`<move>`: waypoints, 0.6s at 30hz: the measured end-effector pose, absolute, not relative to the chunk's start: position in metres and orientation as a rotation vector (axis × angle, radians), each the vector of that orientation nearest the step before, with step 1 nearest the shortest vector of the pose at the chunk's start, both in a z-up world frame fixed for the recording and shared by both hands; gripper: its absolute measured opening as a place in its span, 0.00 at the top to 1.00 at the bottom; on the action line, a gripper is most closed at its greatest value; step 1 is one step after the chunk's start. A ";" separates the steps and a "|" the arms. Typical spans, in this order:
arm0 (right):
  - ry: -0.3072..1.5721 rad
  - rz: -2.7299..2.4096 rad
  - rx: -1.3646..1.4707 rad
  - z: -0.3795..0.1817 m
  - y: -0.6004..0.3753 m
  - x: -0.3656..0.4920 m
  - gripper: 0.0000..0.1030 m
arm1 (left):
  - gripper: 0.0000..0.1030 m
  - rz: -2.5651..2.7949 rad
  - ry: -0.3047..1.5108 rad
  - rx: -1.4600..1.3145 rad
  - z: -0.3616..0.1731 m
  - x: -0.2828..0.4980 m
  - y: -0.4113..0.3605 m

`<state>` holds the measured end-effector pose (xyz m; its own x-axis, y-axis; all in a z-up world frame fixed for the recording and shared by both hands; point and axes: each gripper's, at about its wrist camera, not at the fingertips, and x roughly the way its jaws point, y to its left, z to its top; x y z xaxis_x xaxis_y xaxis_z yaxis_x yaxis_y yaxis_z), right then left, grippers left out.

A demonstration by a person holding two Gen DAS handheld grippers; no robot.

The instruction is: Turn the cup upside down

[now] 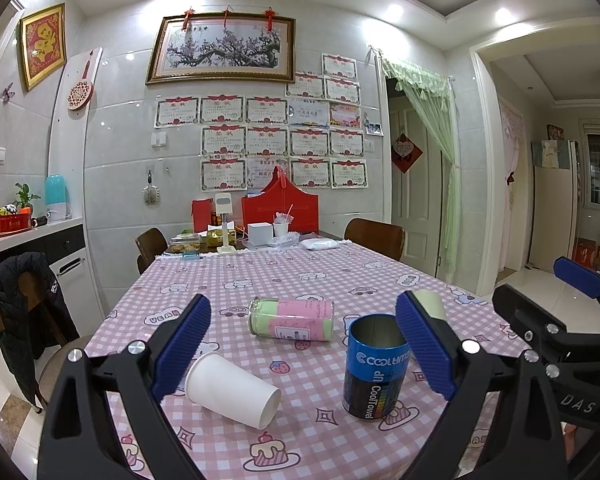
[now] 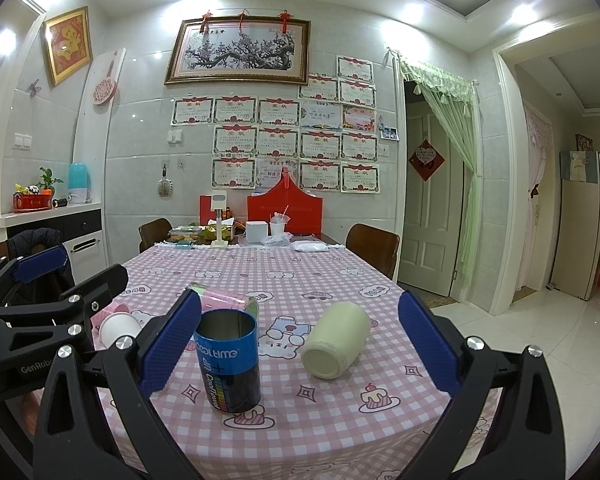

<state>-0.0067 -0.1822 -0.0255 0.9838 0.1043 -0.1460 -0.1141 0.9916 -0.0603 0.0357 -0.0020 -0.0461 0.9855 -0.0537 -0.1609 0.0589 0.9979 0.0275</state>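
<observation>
A white paper cup (image 1: 232, 390) lies on its side on the pink checked tablecloth (image 1: 300, 432), just in front of my left gripper (image 1: 304, 354), which is open and empty. A pale green cup (image 2: 336, 346) also lies on its side, between the wide-open fingers of my right gripper (image 2: 300, 344), which is empty. In the left wrist view only its top (image 1: 430, 304) shows behind a finger. The paper cup shows in the right wrist view (image 2: 118, 328) behind the left gripper.
A blue open tin (image 1: 376, 368) stands upright between the cups; it also shows in the right wrist view (image 2: 228, 360). A pink and green can (image 1: 292, 318) lies on its side behind it. Boxes and clutter (image 1: 260, 232) crowd the table's far end. Chairs (image 1: 374, 236) flank the table.
</observation>
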 end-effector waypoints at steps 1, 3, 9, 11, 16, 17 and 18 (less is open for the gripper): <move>0.145 0.110 -0.068 -0.026 -0.182 -0.007 0.08 | 0.11 -0.056 0.163 0.032 -0.046 0.036 -0.002; 0.146 0.109 -0.069 -0.028 -0.182 -0.005 0.08 | 0.11 -0.055 0.166 0.032 -0.048 0.037 -0.002; 0.161 0.103 -0.072 -0.032 -0.183 0.000 0.08 | 0.11 -0.054 0.180 0.028 -0.052 0.042 -0.003; 0.166 0.100 -0.073 -0.034 -0.183 0.001 0.08 | 0.11 -0.055 0.188 0.026 -0.054 0.044 -0.004; 0.180 0.096 -0.073 -0.037 -0.184 0.003 0.08 | 0.11 -0.057 0.197 0.028 -0.058 0.048 -0.006; 0.181 0.096 -0.074 -0.037 -0.185 0.003 0.08 | 0.11 -0.058 0.199 0.029 -0.058 0.048 -0.006; 0.183 0.095 -0.073 -0.037 -0.185 0.003 0.08 | 0.11 -0.058 0.201 0.029 -0.059 0.049 -0.007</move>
<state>0.0030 -0.1851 -0.0374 0.9788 0.0879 -0.1848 -0.1012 0.9928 -0.0639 0.0489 -0.0068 -0.0585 0.9783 -0.0543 -0.1999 0.0600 0.9979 0.0229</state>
